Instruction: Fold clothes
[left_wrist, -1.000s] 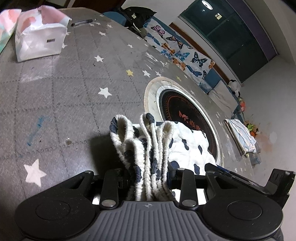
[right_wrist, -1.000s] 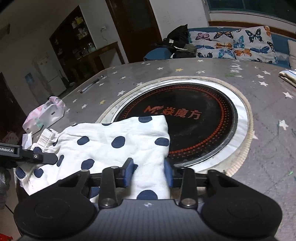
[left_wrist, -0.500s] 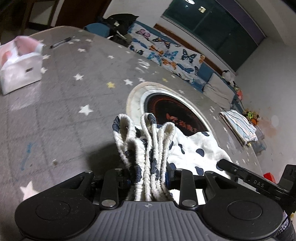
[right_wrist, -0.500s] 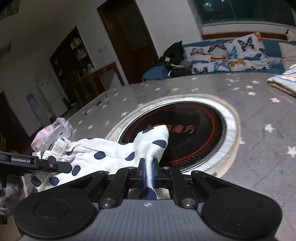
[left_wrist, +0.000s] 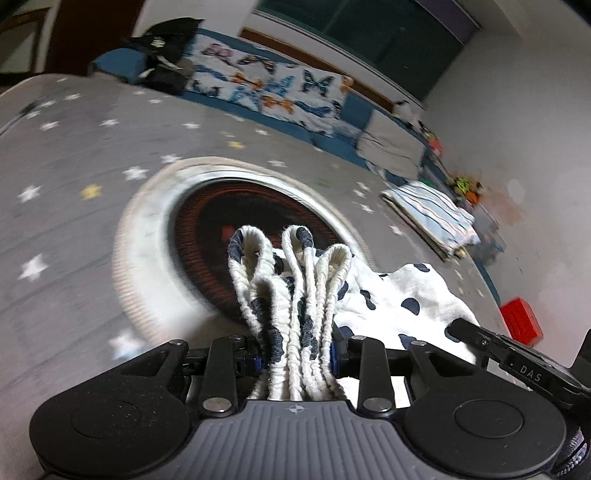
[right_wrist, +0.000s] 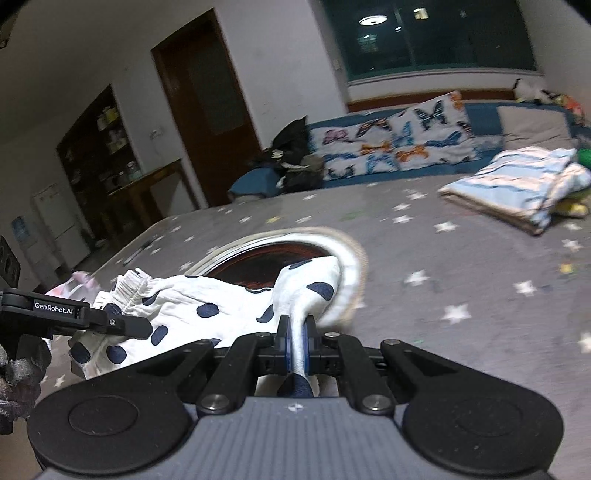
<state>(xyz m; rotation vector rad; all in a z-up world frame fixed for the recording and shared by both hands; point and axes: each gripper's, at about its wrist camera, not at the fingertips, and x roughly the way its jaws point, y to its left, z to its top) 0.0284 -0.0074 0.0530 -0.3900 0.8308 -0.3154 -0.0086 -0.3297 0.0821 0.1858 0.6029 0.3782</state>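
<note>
Grey quilted star-print table cover (right_wrist: 461, 266) spreads wide. Round black-and-red hotplate with pale rim (left_wrist: 155, 236) sits mid-table. Folded blue-striped cloth (right_wrist: 517, 184) lies near far right edge. White polka-dot garment (right_wrist: 207, 306) drapes partly over hotplate.

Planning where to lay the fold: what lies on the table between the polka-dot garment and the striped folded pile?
In the right wrist view, only bare star-print cloth lies between the polka-dot garment and the striped folded pile, apart from the round mat's rim beside the garment.

"GenRobot.AI" read in white on the left hand-held gripper (right_wrist: 55, 308), "DAS" showed on the right hand-held gripper (left_wrist: 530, 367), no other legible text
</note>
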